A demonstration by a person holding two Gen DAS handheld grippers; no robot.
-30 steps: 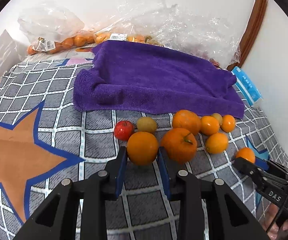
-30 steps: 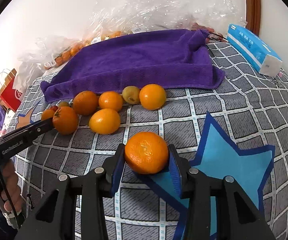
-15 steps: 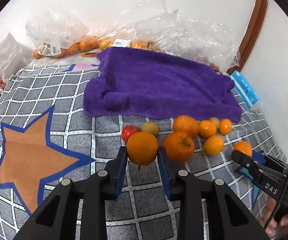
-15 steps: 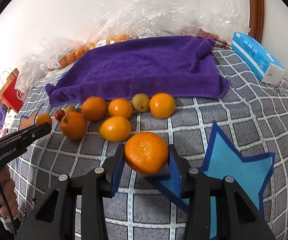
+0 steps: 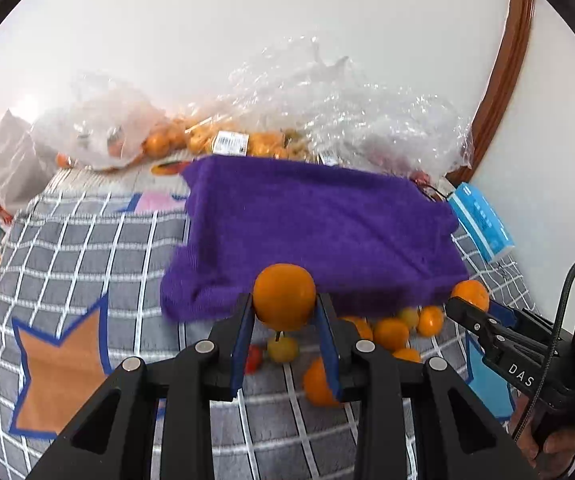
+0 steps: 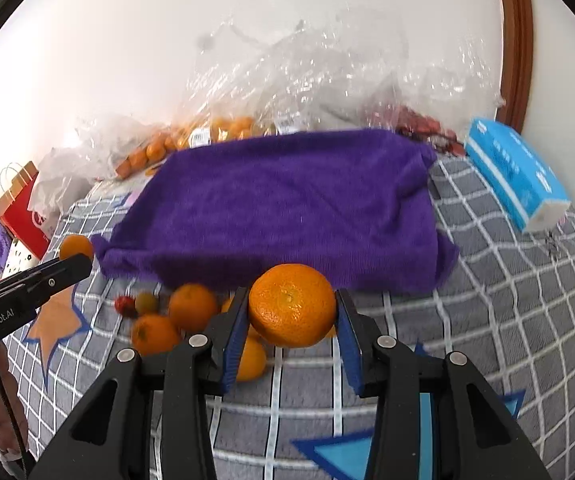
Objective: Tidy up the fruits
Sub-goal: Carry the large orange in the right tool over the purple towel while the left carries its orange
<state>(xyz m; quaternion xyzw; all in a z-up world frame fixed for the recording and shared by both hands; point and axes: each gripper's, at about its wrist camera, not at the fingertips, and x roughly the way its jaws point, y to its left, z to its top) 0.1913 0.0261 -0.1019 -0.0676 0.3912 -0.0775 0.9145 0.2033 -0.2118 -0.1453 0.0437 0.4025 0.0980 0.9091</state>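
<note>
Fruit split three ways: one orange [image 5: 284, 296] clamped in left gripper [image 5: 284, 322], jaws nearly closed on it; a mandarin [image 6: 291, 305] pinched in right gripper [image 6: 292, 330], jaws slightly wider. Both lifted clear of quilt [image 6: 499, 280]. Loose pile [image 6: 175, 320] resting along near edge of towel [image 6: 287, 208]. Bagged fruit [image 5: 223, 140] against far wall.

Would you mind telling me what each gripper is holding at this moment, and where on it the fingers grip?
The left gripper holds a smooth round orange by its opposite sides; the right gripper likewise clamps a larger dimpled orange mandarin across its sides.
</note>
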